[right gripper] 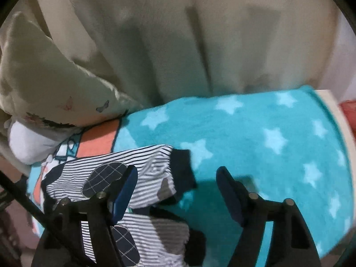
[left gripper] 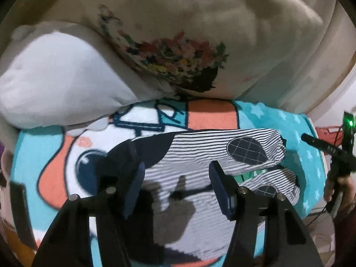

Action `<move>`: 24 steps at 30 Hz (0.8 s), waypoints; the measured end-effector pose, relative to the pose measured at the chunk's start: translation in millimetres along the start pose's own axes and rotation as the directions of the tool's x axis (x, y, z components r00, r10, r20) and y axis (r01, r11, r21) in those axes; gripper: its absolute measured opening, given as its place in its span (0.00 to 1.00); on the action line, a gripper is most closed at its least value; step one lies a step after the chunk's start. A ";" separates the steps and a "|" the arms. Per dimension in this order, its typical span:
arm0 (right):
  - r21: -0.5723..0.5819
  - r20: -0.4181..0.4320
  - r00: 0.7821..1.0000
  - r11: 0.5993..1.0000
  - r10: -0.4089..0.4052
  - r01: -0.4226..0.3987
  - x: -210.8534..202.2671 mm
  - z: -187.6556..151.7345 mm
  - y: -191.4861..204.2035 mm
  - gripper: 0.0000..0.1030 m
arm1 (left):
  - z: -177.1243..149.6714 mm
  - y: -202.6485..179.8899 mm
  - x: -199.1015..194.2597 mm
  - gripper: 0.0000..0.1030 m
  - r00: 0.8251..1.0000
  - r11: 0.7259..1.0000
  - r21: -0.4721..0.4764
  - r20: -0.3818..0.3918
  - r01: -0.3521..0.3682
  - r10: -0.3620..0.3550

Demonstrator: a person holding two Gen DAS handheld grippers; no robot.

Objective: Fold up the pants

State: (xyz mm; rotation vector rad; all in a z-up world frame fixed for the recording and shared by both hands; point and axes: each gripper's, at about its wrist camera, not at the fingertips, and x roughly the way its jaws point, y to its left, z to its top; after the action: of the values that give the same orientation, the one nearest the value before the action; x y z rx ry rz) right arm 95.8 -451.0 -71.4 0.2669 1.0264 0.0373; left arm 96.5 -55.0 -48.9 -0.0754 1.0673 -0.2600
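Left wrist view is showing the striped pants (left gripper: 200,155) lying flat on the star blanket (left gripper: 296,129), legs trailing right, ready for folding. Left tongs (left gripper: 175,189) are hovering part-open over the waist; right tongs (right gripper: 175,191) are gaping, empty, beside the cuffs (right gripper: 182,166).

Home bedroom: blanket-covered bed (right gripper: 267,133), pillows (left gripper: 55,75).
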 end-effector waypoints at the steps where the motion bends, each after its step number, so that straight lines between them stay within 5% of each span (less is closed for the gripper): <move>1: -0.017 -0.017 1.000 1.000 0.020 -0.021 9.5 5.9 -0.6 0.76 | 4.3 -2.4 10.0 0.58 1.000 1.000 0.021 -0.015 0.006 -0.006; 7: -0.136 -0.137 0.983 0.981 0.121 -0.140 66.4 43.3 12.5 0.76 | 31.4 -15.8 76.4 0.58 0.995 0.989 0.149 -0.096 -0.014 0.029; 14: -0.295 -0.239 0.965 0.939 0.106 -0.176 111.7 56.9 30.3 0.76 | 44.9 -14.3 129.7 0.58 0.986 0.981 0.194 -0.168 0.019 0.014; 24: -0.309 -0.308 0.939 0.918 0.152 -0.250 133.1 53.2 36.6 0.76 | 49.9 -7.0 141.3 0.58 0.975 0.970 0.231 -0.219 0.080 -0.029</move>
State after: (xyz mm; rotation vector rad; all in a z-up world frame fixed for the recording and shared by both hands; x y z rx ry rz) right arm 213.6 -405.7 -148.5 0.0452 1.2477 0.4521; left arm 203.1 -99.8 -144.4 0.1425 1.2418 -0.4526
